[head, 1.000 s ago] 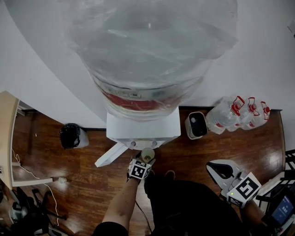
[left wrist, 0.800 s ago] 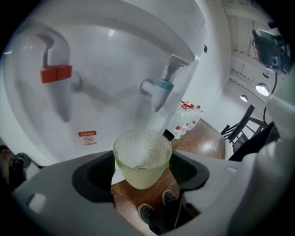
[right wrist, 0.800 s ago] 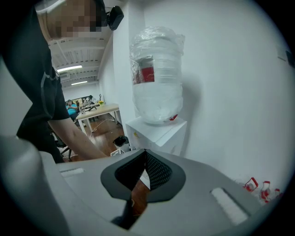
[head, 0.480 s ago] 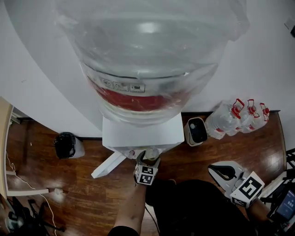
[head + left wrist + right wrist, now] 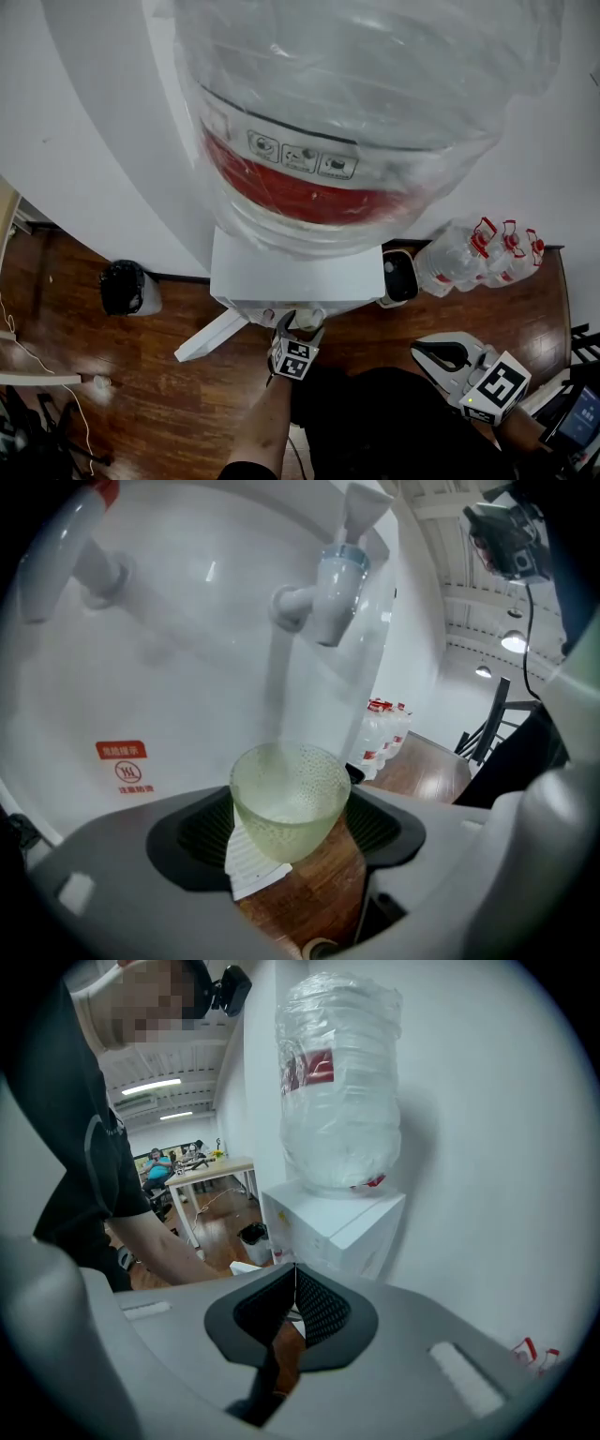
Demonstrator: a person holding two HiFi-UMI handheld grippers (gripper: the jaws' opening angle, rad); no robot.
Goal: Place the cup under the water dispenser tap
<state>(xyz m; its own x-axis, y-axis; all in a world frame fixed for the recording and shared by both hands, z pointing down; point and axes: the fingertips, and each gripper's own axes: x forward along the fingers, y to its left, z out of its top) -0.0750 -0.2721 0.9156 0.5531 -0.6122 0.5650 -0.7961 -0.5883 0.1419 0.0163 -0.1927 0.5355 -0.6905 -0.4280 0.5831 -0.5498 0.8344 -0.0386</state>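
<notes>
A translucent pale-green dimpled cup [image 5: 289, 803] hangs upright between the dark pads of my left gripper [image 5: 291, 829], which is shut on it. Directly above the cup is the dispenser's blue-collared tap [image 5: 333, 588]; a red-topped tap [image 5: 66, 564] is further left. In the head view the left gripper [image 5: 302, 324] holds the cup [image 5: 306, 319] at the front of the white water dispenser [image 5: 291, 272], under its big bottle [image 5: 366, 112]. My right gripper [image 5: 441, 354] hangs low on the right, shut and empty, its pads meeting [image 5: 295, 1274].
A black bin [image 5: 127, 286] stands left of the dispenser on the wooden floor. Right of it are a small white appliance [image 5: 398, 277] and several spare water bottles [image 5: 487, 239]. A white board [image 5: 211, 336] leans by the dispenser's foot. A table [image 5: 211, 1168] stands behind.
My left gripper has carried the cup in closer and lower, beneath the taps. The right gripper has sunk a little. The head view has shifted, and the bottle now fills more of it.
</notes>
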